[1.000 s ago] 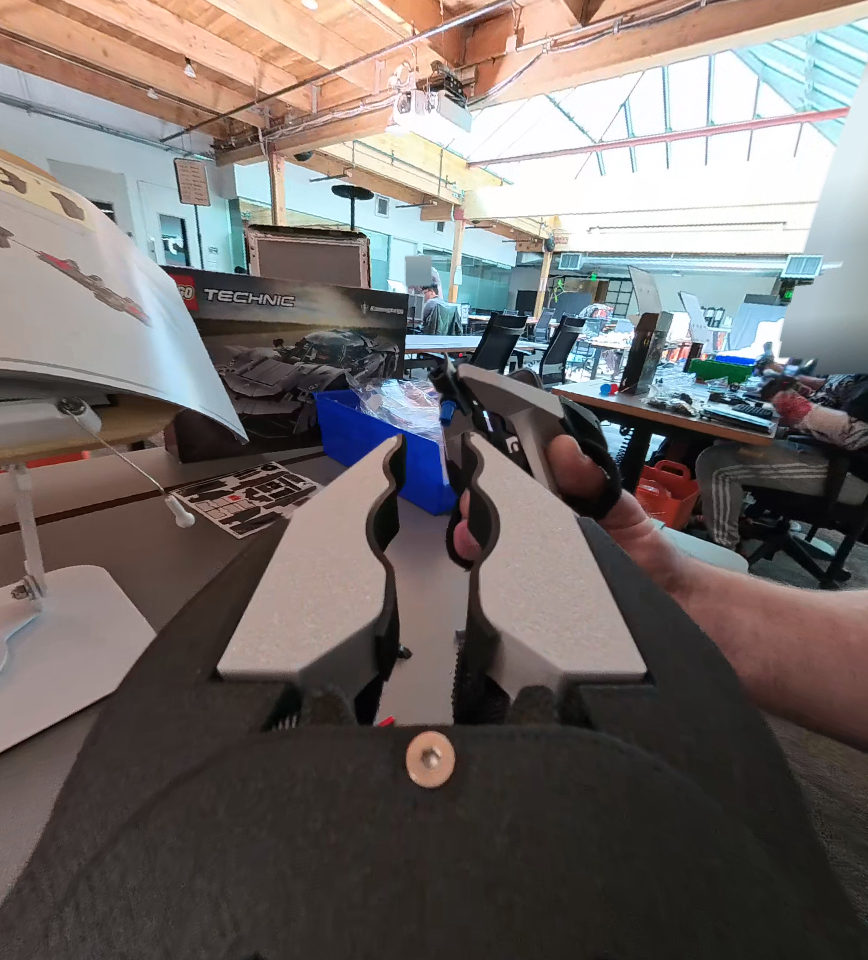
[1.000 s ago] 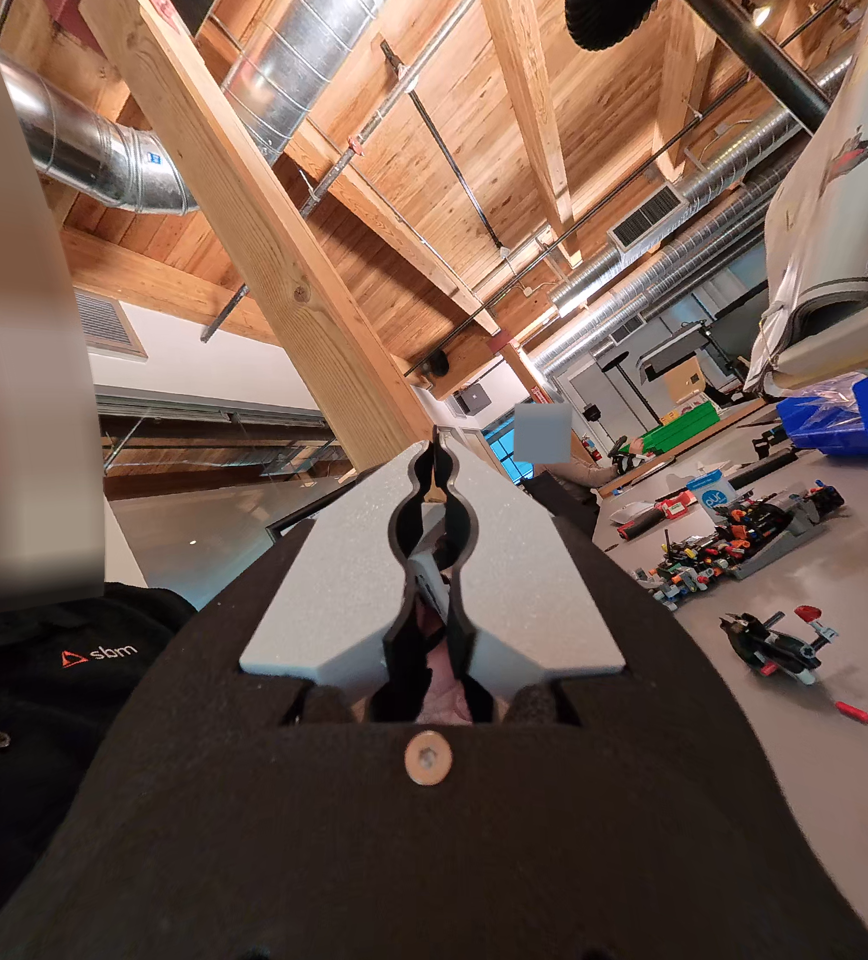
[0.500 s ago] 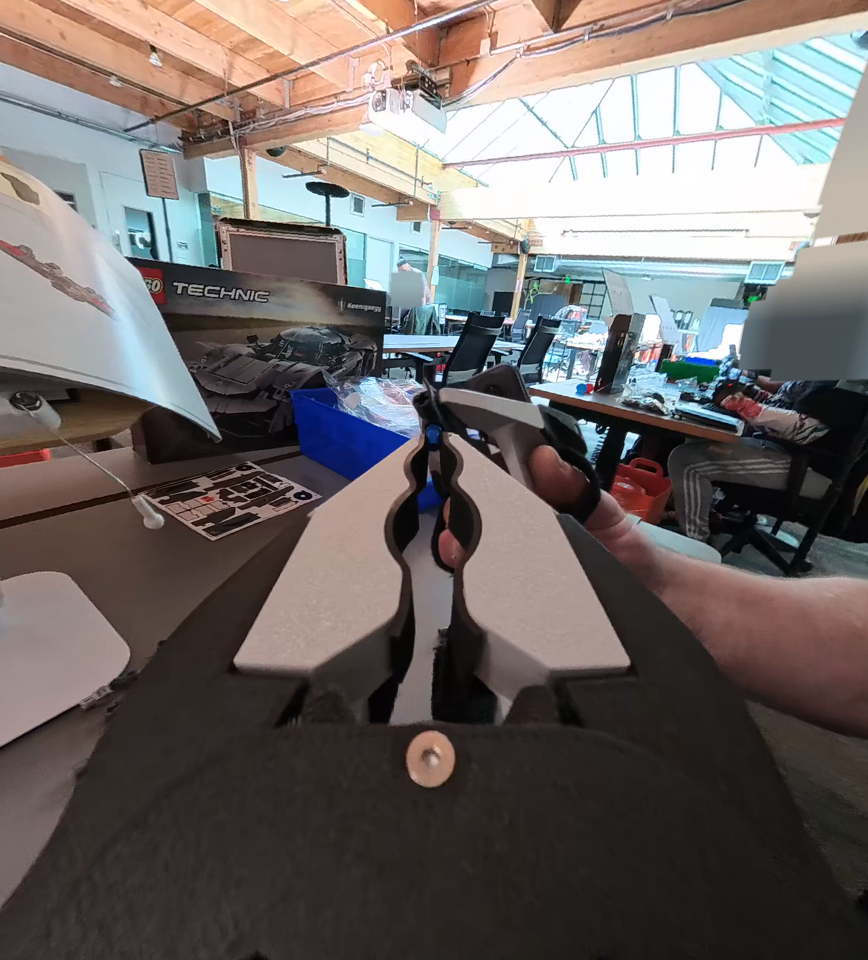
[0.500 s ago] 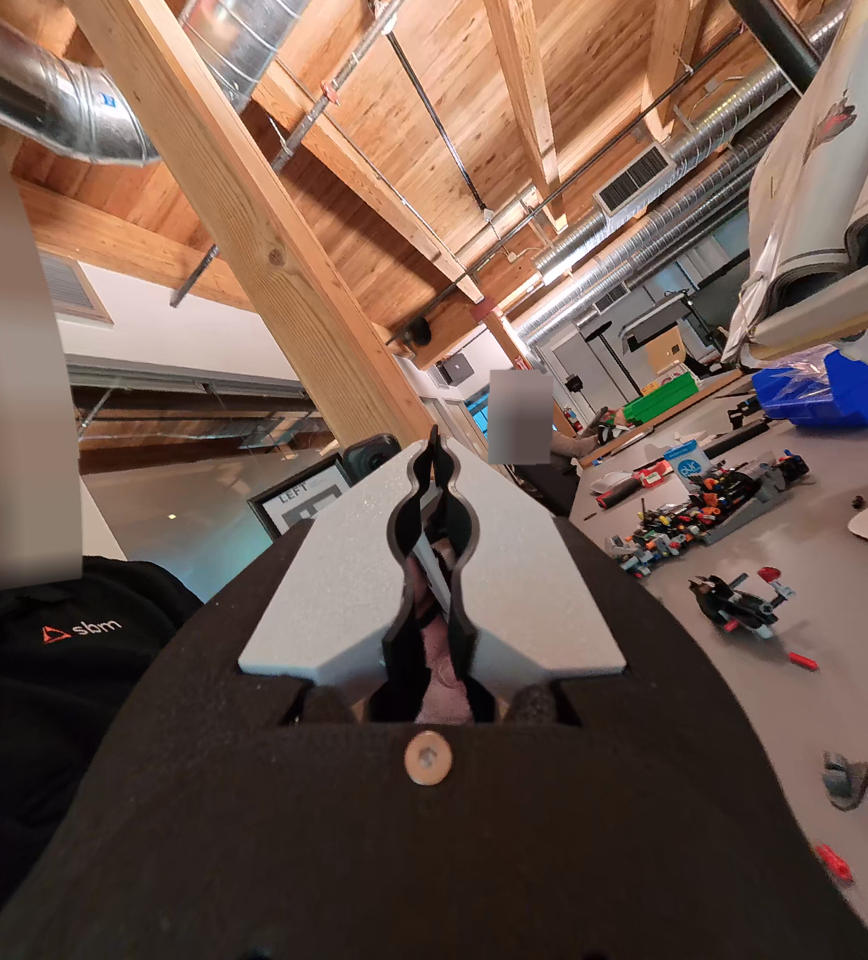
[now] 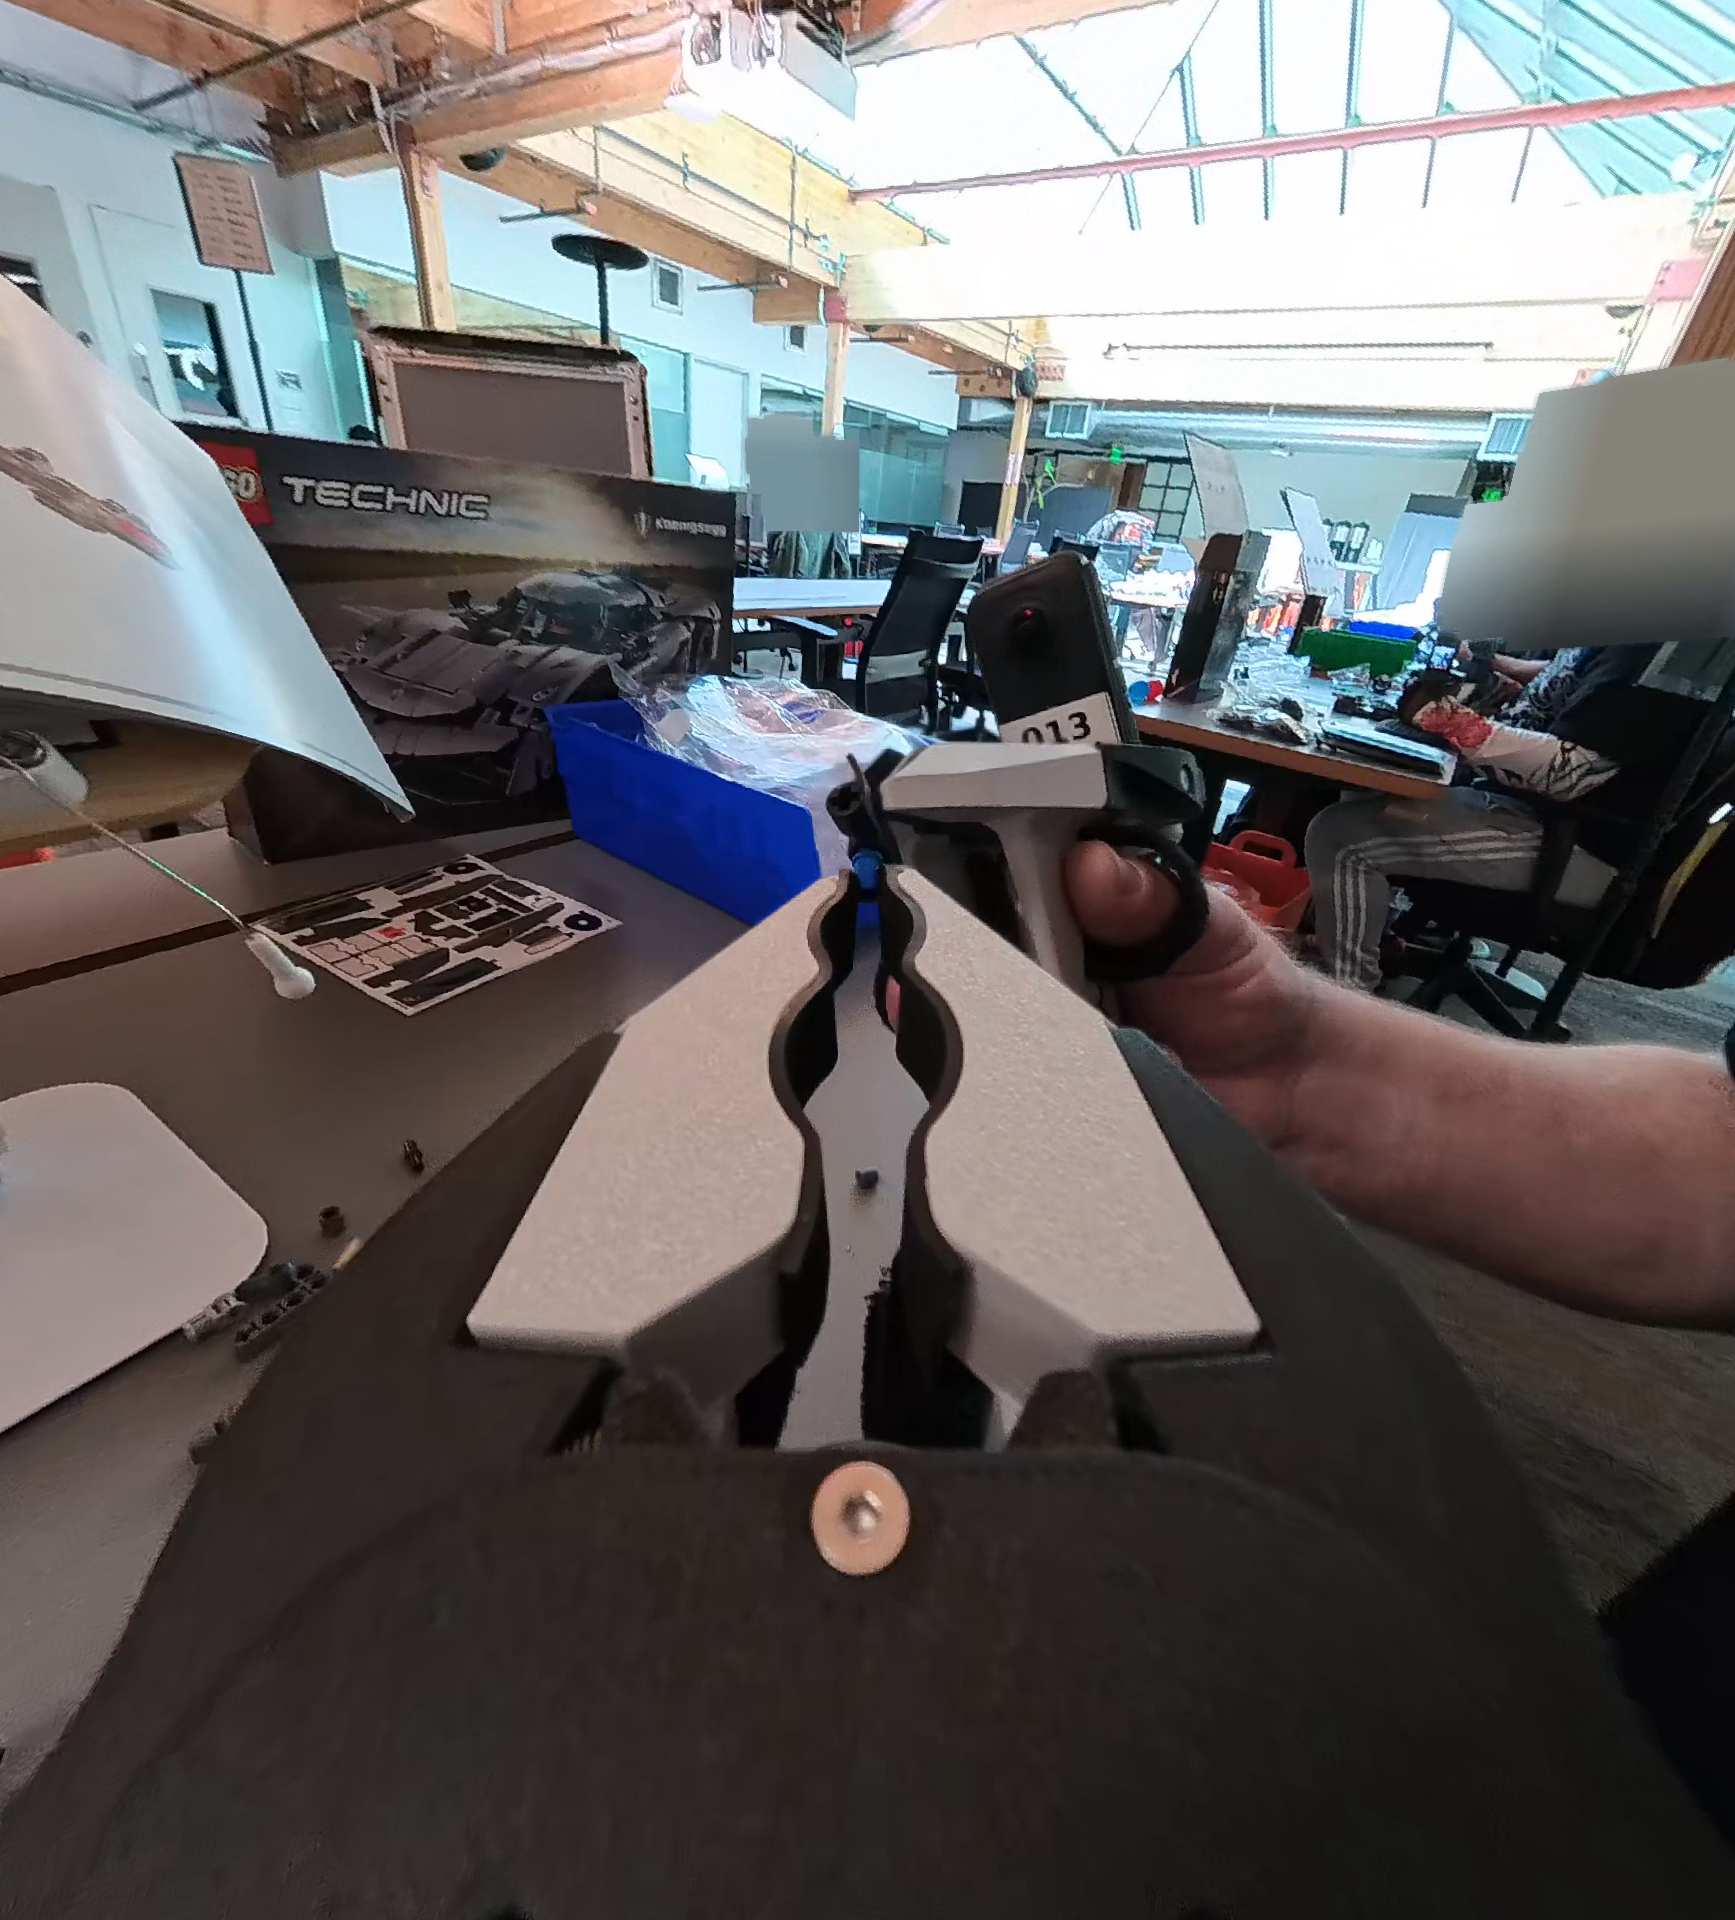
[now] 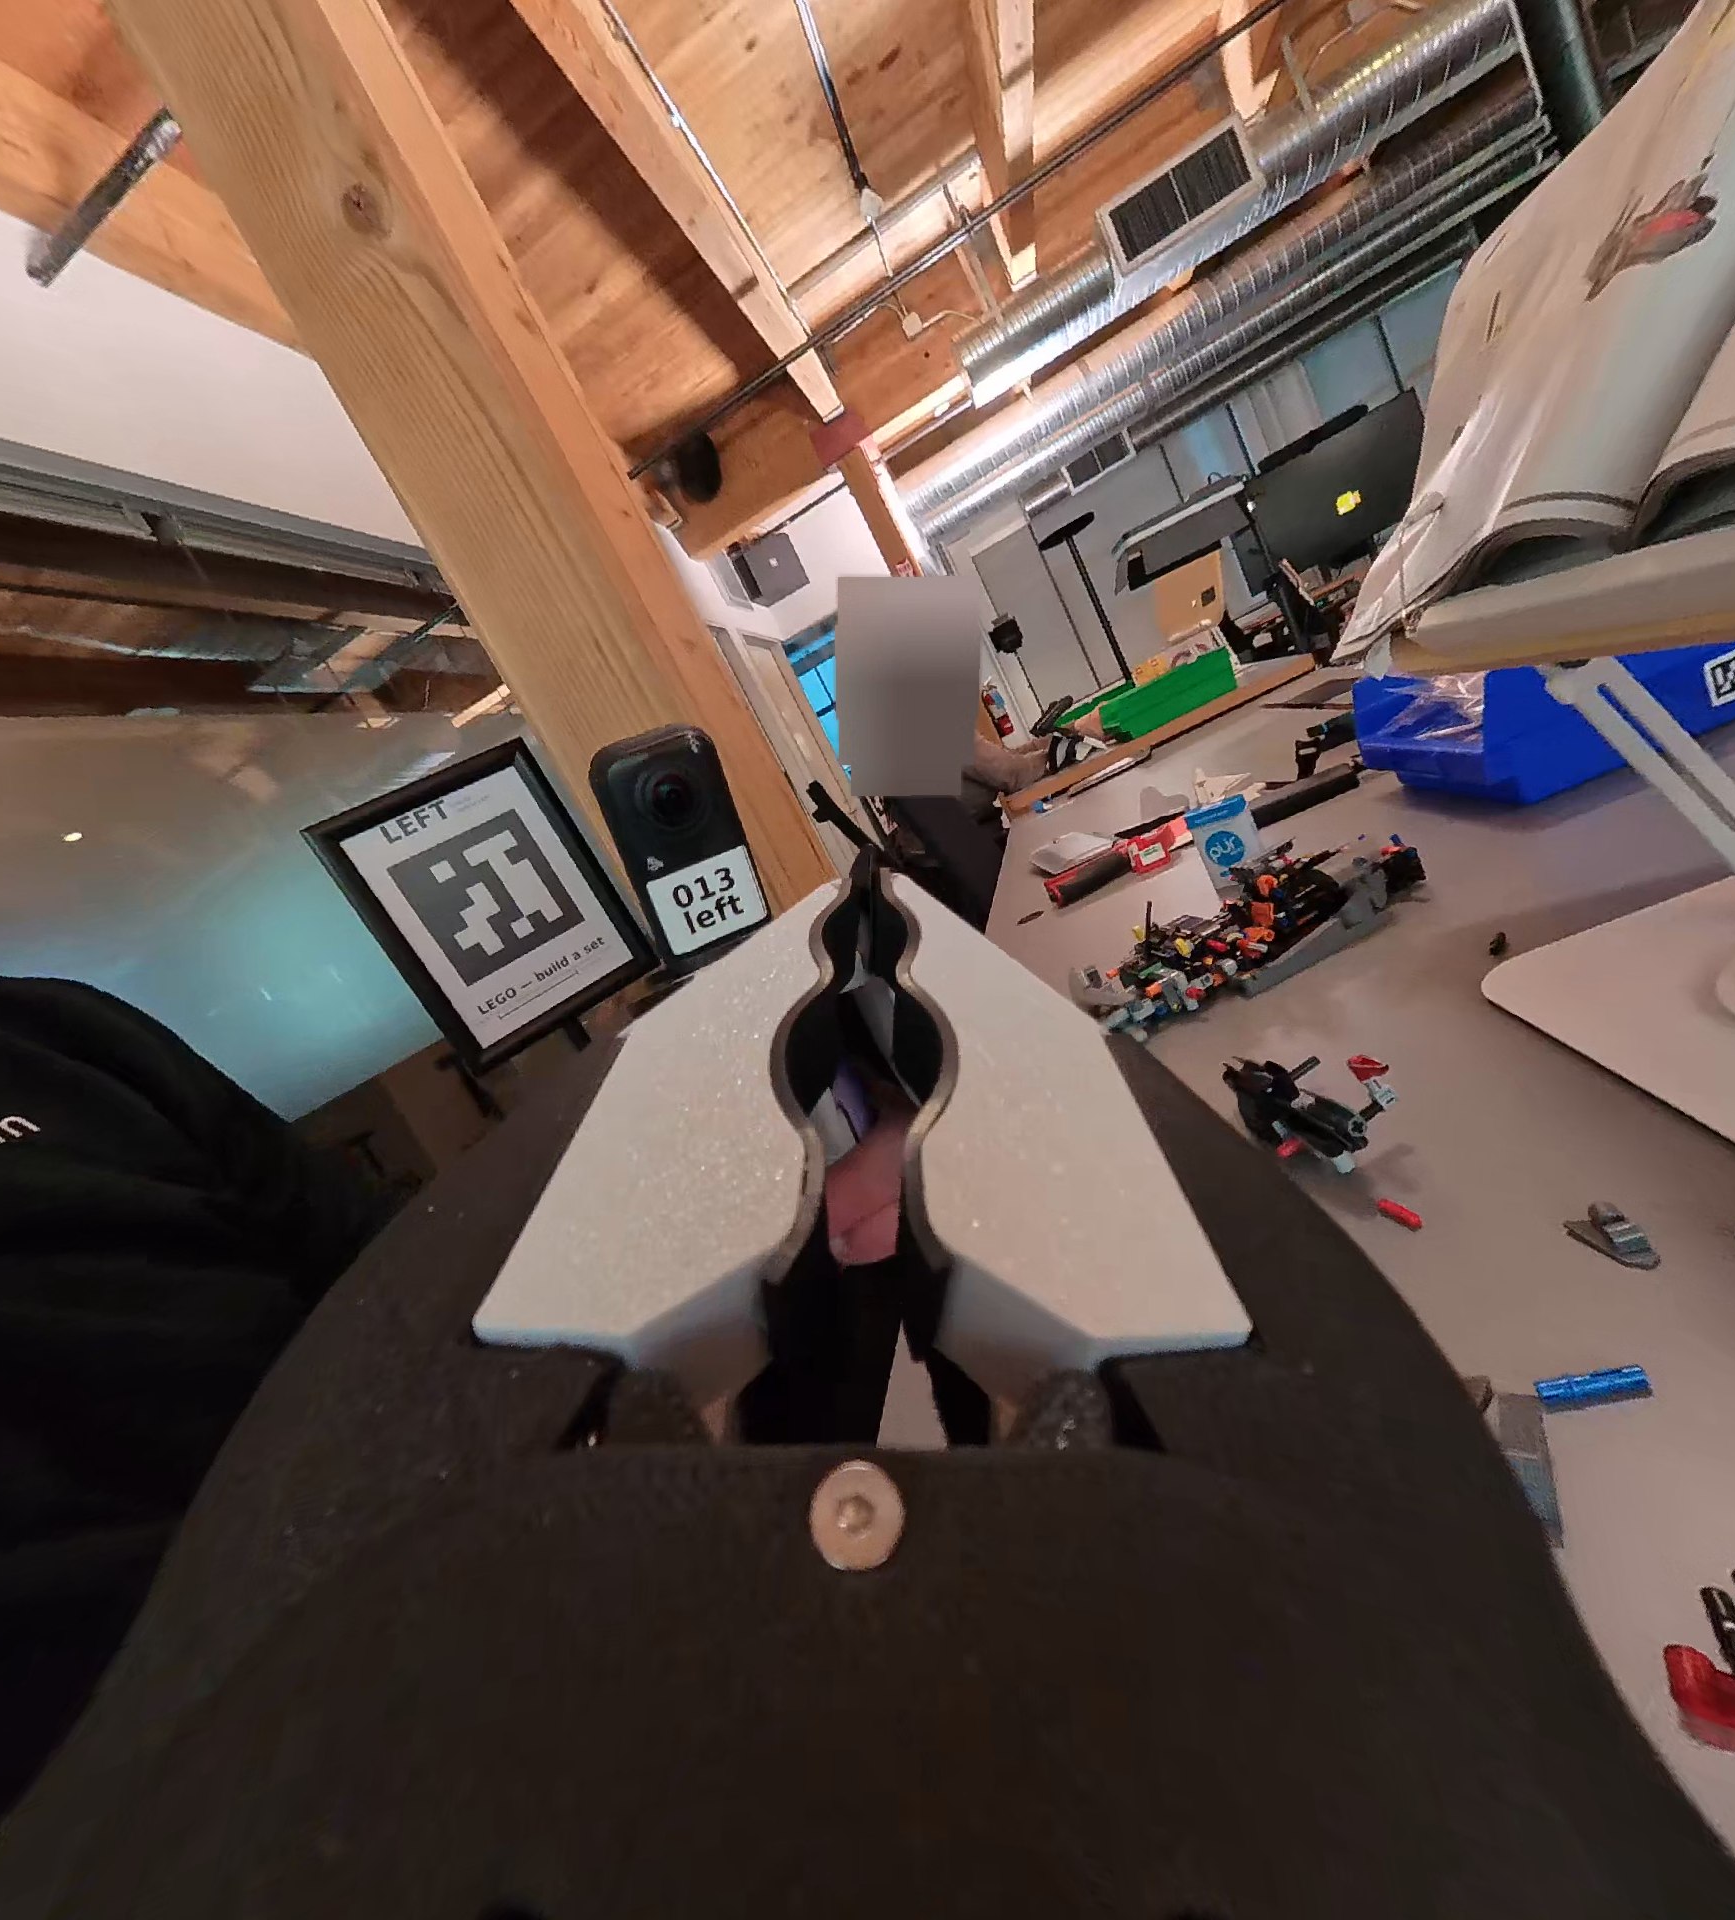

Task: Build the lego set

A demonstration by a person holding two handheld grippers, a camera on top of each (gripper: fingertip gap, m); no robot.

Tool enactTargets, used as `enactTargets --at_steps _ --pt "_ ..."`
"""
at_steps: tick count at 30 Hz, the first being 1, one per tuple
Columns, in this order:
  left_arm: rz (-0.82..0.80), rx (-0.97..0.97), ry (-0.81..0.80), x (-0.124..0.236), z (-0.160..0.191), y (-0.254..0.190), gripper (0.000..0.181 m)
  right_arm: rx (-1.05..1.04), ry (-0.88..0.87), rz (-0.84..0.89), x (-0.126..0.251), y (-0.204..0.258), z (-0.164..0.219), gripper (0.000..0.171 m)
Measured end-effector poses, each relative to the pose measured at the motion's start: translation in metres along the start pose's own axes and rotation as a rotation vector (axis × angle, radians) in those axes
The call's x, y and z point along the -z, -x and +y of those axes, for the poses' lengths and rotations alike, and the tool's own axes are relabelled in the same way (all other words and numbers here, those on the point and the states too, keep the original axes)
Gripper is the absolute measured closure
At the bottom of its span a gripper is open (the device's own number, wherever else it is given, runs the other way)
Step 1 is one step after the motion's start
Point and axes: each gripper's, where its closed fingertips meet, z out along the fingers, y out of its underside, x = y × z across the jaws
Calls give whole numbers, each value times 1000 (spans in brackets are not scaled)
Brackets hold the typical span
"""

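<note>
Left wrist view: the left hand-held gripper (image 5: 871, 896), wider a second ago, is being clenched on a blue pin (image 5: 865, 864) held by the right hand-held gripper (image 5: 858, 800) directly ahead. Right wrist view: the right hand-held gripper (image 6: 868, 883) is being kept clenched on a black piece (image 6: 842, 816), its axis pointing forward; the partly built model (image 6: 1247, 930) is lying on the desk (image 6: 1465, 1122), well apart.

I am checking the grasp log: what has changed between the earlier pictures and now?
The left gripper closed its open jaws onto the small blue pin at the tip of the right gripper. The right gripper stayed shut on its black piece. The box and blue bin did not move.
</note>
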Motion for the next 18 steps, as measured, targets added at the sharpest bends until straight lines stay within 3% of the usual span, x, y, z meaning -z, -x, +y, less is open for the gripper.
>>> enactTargets --at_steps 8,18 --pt "49 -24 130 10 20 -7 179 11 110 24 2 4 22 171" --pt "5 13 34 25 14 -10 175 65 6 28 -3 14 24 171"
